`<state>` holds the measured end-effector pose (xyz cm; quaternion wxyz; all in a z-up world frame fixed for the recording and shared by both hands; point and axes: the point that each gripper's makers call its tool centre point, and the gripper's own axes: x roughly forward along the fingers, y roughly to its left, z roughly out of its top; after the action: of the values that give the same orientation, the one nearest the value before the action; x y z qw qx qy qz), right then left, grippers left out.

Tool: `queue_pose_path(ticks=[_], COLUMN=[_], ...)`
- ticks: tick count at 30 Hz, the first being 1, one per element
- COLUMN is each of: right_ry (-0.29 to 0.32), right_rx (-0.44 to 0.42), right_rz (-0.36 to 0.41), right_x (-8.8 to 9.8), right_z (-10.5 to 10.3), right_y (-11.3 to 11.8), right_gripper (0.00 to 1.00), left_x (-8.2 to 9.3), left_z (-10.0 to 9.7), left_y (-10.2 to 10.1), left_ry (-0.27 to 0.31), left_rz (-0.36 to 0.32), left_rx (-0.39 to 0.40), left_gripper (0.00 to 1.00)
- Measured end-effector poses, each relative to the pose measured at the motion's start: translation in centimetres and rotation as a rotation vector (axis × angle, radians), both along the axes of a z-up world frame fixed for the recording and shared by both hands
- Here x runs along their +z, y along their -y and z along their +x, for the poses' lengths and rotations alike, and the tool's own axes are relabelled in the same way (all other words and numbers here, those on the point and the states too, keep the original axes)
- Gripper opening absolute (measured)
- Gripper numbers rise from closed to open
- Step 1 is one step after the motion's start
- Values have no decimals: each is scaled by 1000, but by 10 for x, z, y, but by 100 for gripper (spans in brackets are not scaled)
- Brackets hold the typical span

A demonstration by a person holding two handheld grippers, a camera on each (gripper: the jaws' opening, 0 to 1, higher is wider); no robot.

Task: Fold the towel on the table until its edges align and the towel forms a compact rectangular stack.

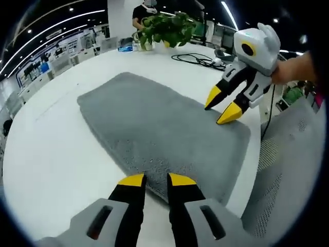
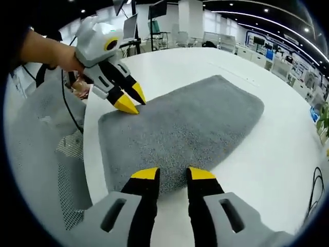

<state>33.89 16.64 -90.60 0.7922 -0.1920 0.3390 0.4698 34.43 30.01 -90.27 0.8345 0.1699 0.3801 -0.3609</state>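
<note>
Towel (image 1: pixel 159 136) is seen flat on the counter (image 1: pixel 56 154), each hand-held gripper (image 1: pixel 156 180) (image 2: pixel 174 174) apparently unclenched at a near corner.

Towel (image 1: pixel 159 134) near edge hidden behind left claw (image 1: pixel 157 180); cable (image 2: pixel 313 193) cut by picture edge.

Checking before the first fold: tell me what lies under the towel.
The grey towel lies spread flat on the white table, which shows all round it. No lump suggests anything beneath, but the part it covers is hidden. Both tongs, left and right, sit open at its near edge.
</note>
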Motion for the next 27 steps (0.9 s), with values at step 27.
queue_pose_path(ticks=[27], right_ry=[-6], right_rx=[218], right_rz=[42], right_x=[10], right_z=[-63], right_y=[-21], right_gripper=[23], left_x=[12], left_z=[-67], left_y=[26], left_ry=[33], left_rz=[-17], left_rx=[-363], left_gripper=[21])
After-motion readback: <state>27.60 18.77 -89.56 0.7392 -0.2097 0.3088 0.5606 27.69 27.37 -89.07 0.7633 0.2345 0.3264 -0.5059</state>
